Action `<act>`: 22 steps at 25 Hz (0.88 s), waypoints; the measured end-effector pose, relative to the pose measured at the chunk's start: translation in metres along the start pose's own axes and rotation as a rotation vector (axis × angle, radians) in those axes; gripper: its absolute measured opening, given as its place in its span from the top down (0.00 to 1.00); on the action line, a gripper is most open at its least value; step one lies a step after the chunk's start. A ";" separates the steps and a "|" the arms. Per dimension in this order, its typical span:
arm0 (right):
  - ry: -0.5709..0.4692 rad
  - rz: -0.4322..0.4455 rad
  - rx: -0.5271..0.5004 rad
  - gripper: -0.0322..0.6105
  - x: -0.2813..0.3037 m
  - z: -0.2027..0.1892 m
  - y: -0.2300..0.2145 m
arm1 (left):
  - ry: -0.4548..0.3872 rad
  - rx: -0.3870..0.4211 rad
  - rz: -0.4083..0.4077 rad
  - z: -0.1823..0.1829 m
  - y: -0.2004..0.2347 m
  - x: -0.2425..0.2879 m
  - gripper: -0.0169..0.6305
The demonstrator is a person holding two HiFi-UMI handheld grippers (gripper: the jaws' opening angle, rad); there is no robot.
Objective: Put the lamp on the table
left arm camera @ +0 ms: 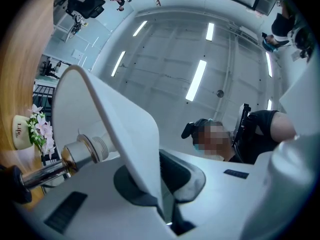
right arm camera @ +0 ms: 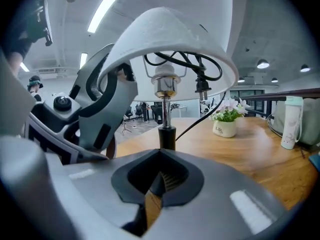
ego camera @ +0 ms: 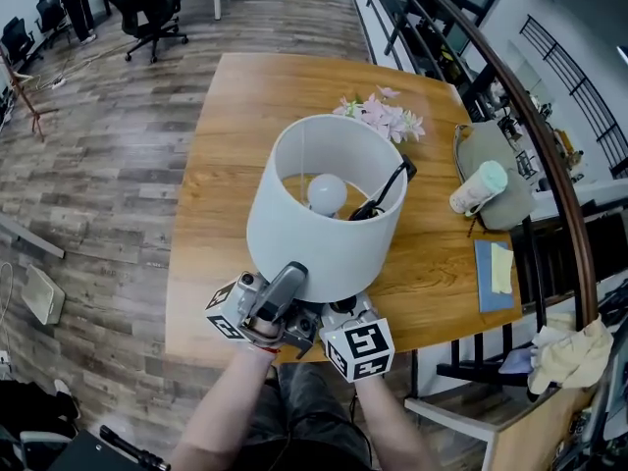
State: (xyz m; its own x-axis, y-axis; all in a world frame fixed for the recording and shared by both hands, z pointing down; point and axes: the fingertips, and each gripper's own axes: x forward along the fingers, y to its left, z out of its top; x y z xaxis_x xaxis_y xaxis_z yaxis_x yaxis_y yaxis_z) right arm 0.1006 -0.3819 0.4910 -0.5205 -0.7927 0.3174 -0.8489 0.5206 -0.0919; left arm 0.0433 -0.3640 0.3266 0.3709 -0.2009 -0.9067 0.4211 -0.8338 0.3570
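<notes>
Left tool (left arm camera: pixel 161 186) clamped on the lampshade (ego camera: pixel 324 238) rim to steady the lamp (right arm camera: pixel 165 91) over the bench (ego camera: pixel 224 155); right tool (right arm camera: pixel 158 183) closed, empty.

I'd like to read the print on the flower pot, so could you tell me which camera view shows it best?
The right gripper view: the flower pot stands unobstructed on the table, print facing the camera. The head view shows only its blossoms beyond the lampshade; the left gripper view catches the pot small at the edge.
</notes>
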 end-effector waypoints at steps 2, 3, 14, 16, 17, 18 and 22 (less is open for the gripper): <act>0.000 -0.009 0.002 0.94 -0.003 -0.001 0.000 | 0.006 0.003 -0.005 -0.003 -0.001 -0.002 0.97; 0.000 -0.013 0.001 0.94 -0.004 -0.002 0.000 | 0.009 0.004 -0.005 -0.004 -0.002 -0.003 0.97; -0.002 -0.029 -0.002 0.94 -0.009 -0.004 0.011 | 0.044 0.010 -0.002 -0.011 -0.012 -0.016 0.94; -0.001 -0.030 0.000 0.94 -0.011 -0.006 0.012 | 0.046 0.009 -0.002 -0.012 -0.014 -0.017 0.93; -0.001 -0.031 0.002 0.94 -0.012 -0.006 0.012 | 0.045 0.009 -0.001 -0.013 -0.014 -0.018 0.93; -0.002 -0.032 0.003 0.94 -0.013 -0.007 0.013 | 0.043 0.009 0.000 -0.013 -0.015 -0.019 0.93; -0.006 -0.041 0.002 0.94 -0.016 -0.008 0.013 | 0.040 0.012 0.006 -0.013 -0.015 -0.018 0.92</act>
State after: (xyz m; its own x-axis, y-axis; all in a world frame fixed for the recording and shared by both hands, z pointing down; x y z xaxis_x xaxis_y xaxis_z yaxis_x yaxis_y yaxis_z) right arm 0.0989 -0.3601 0.4920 -0.4857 -0.8153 0.3152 -0.8697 0.4868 -0.0811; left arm 0.0406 -0.3413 0.3407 0.4063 -0.1852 -0.8948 0.4087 -0.8390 0.3592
